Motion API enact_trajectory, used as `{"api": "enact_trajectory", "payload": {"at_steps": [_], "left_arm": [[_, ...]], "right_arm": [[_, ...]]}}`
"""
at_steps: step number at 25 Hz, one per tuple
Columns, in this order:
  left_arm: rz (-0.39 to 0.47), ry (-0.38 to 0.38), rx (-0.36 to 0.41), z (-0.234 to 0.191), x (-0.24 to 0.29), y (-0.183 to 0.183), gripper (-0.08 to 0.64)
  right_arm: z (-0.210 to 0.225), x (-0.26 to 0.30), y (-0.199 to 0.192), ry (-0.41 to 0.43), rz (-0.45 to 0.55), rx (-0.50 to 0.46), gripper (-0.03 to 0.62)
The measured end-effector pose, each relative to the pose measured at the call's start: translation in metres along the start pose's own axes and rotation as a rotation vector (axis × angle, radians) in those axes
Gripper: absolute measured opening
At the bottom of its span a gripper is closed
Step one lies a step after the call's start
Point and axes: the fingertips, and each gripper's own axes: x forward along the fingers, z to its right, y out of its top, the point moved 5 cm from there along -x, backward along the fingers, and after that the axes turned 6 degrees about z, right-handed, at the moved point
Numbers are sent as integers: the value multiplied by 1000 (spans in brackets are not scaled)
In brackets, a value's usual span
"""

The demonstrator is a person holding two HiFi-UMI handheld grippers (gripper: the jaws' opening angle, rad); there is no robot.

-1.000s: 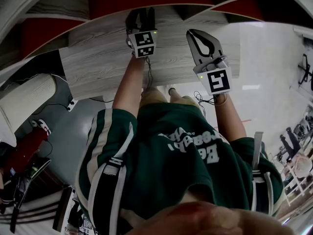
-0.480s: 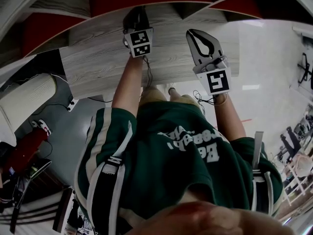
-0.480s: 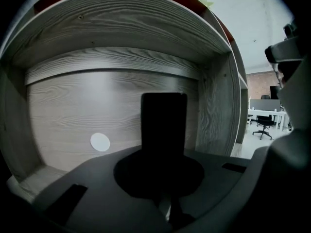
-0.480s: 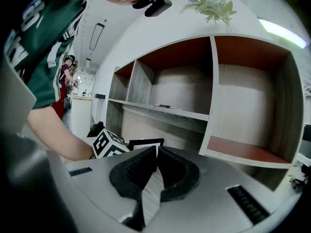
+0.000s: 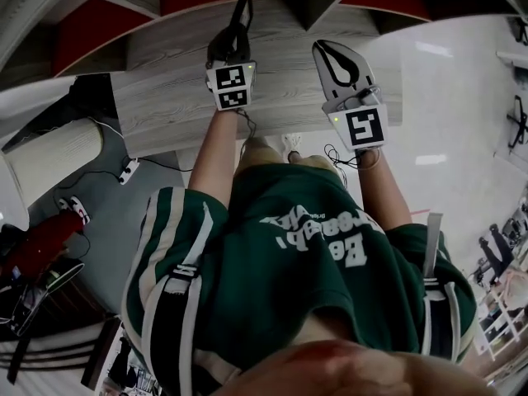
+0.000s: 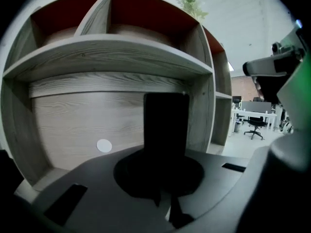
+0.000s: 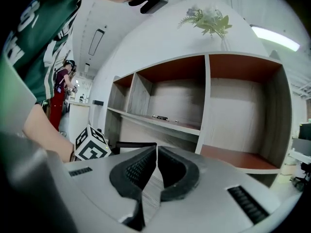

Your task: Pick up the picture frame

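The picture frame (image 6: pixel 165 125) is a flat black rectangle that stands upright between my left gripper's jaws and hides their tips. In the head view it shows edge-on as a thin dark strip (image 5: pixel 242 16) that sticks out past my left gripper (image 5: pixel 230 46), over the grey wooden shelf (image 5: pixel 165 106). My left gripper (image 6: pixel 163 178) is shut on the frame. To its right, my right gripper (image 5: pixel 327 49) hangs over the same shelf with its tips together and nothing in them. In its own view my right gripper (image 7: pixel 156 150) is shut, and the frame's black edge (image 7: pixel 131 144) lies just left of it.
The grey wooden shelf unit (image 7: pixel 206 106) has several compartments with red backs and a plant (image 7: pixel 209 18) on top. A white round sticker (image 6: pixel 104 145) marks the panel behind the frame. Small items (image 7: pixel 160 117) lie on a middle shelf. A power strip (image 5: pixel 128 170) lies on the floor.
My left gripper's jaws were wide open a second ago and have closed on the frame. The left hand then moved with it, and the frame now sticks out past the jaws. The right gripper rose slightly.
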Motion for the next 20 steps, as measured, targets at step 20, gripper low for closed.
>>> {"api": "enact_trajectory", "payload": {"at_steps": [20], "left_arm": [[84,-108,76,109,-173,89,26]], "right_arm": [[-17,-103,22,51,165,70,35]]}}
